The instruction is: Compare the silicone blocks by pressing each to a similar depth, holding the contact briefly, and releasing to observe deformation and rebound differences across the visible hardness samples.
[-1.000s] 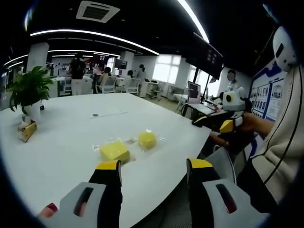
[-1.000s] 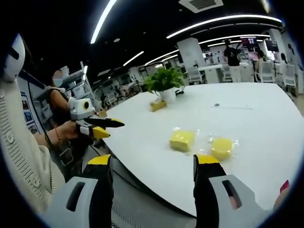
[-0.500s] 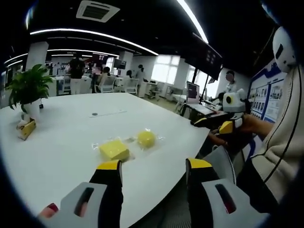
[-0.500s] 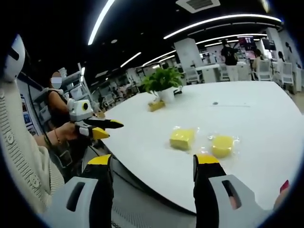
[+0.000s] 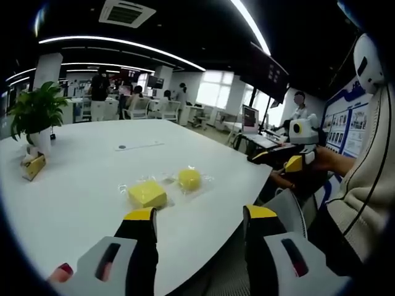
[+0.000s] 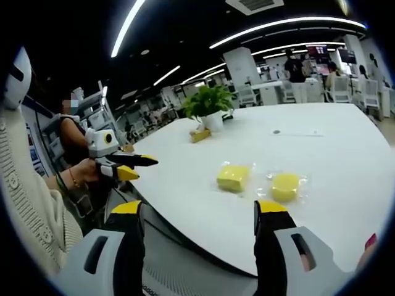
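Note:
Two yellow silicone blocks lie on clear wrappers near the front edge of a white table (image 5: 74, 179). One is a square block (image 5: 147, 194) (image 6: 232, 177), the other a round block (image 5: 189, 179) (image 6: 285, 185). My left gripper (image 5: 200, 217) stands open off the table edge, short of the blocks, with nothing between its yellow-tipped fingers. My right gripper (image 6: 200, 209) is also open and held clear of the table (image 6: 345, 160), below the blocks in its view. Each gripper shows in the other's view, held in a hand: the right gripper (image 5: 285, 159), the left gripper (image 6: 123, 165).
A potted plant (image 5: 36, 120) (image 6: 208, 106) and a small yellow box (image 5: 34, 166) (image 6: 200, 135) stand at the table's far side. A thin flat strip (image 5: 141, 147) lies mid-table. People and chairs fill the office behind. A person's light sleeve (image 5: 370, 185) is close by.
Both views have shifted slightly with the hands. The blocks lie as they did, and both grippers stay open and off the table.

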{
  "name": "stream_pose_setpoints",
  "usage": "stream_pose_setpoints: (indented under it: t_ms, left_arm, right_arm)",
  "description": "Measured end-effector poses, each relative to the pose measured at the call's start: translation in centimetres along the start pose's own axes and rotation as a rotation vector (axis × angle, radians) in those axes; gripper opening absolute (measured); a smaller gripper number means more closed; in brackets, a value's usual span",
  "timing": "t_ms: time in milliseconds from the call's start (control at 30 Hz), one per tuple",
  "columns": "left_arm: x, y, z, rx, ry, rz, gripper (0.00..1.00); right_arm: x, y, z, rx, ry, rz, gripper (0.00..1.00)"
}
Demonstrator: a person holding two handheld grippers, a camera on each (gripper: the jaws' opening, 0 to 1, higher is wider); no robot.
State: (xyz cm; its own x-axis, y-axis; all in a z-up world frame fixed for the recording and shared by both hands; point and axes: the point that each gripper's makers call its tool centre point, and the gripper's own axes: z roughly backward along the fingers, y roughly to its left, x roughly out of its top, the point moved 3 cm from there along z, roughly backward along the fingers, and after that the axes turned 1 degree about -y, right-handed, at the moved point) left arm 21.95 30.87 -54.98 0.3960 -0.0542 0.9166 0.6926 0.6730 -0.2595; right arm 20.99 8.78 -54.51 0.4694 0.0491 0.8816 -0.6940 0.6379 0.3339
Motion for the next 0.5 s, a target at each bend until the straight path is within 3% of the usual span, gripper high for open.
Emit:
stream_pose_setpoints:
  t_ms: [300,500]
  left_arm:
    - [0.8,1.3,0.0,0.006,-0.011,0.027,0.56]
    - [2.7,2.9,-0.2,-0.015,-0.074,0.086,0.57]
  right_arm:
    - [0.5,-0.8,-0.4,-0.012,0.005,-0.003,0.71]
    - [1.0,-2.1,-0.8,-0.028,0.007,-0.007,0.70]
